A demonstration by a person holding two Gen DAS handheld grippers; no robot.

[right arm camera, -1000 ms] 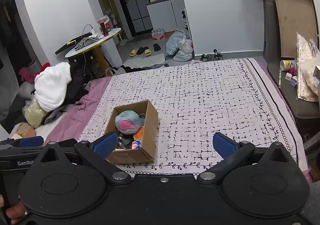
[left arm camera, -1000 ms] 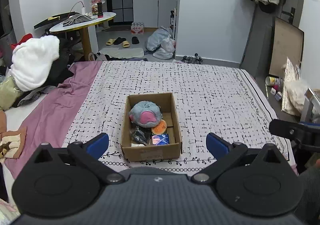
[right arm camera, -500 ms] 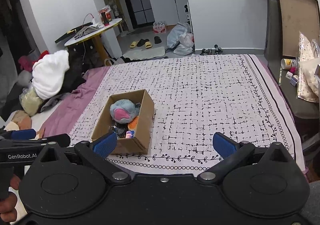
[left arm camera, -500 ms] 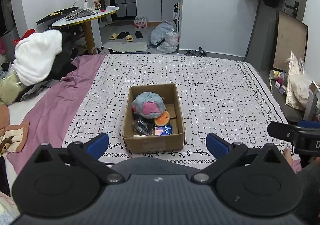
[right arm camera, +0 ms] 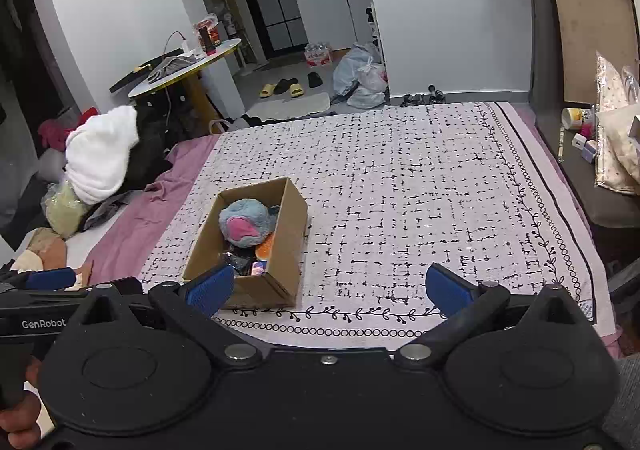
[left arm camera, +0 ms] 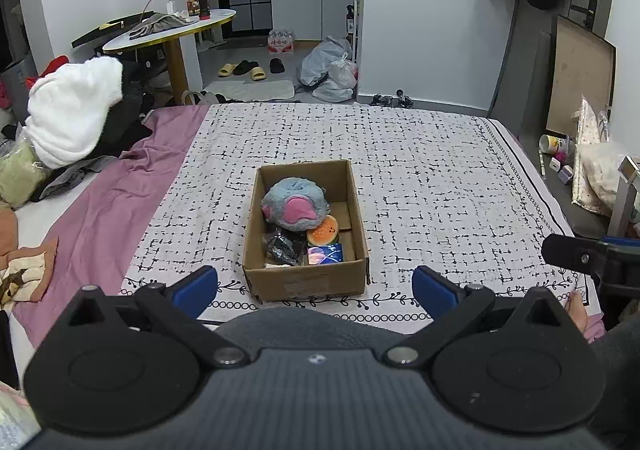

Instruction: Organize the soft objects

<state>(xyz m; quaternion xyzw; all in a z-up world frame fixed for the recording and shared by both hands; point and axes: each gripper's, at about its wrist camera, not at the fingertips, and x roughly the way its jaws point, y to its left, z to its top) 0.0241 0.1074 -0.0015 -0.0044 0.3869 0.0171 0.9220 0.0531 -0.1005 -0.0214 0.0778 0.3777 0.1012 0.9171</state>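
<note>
With both jaws spread and empty, our left gripper faces the cardboard box of plush toy dead ahead, long axis running away, while our right gripper finds it ahead-left.

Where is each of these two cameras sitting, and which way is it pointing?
Left wrist view: rides the left claw, facing along the bed straight at the cardboard box; the right claw's tip shows at the right edge.
Right wrist view: rides the right claw, facing the same way, box to its left; a hand shows at bottom left.
Shared: box, blue plush, bed.
</note>
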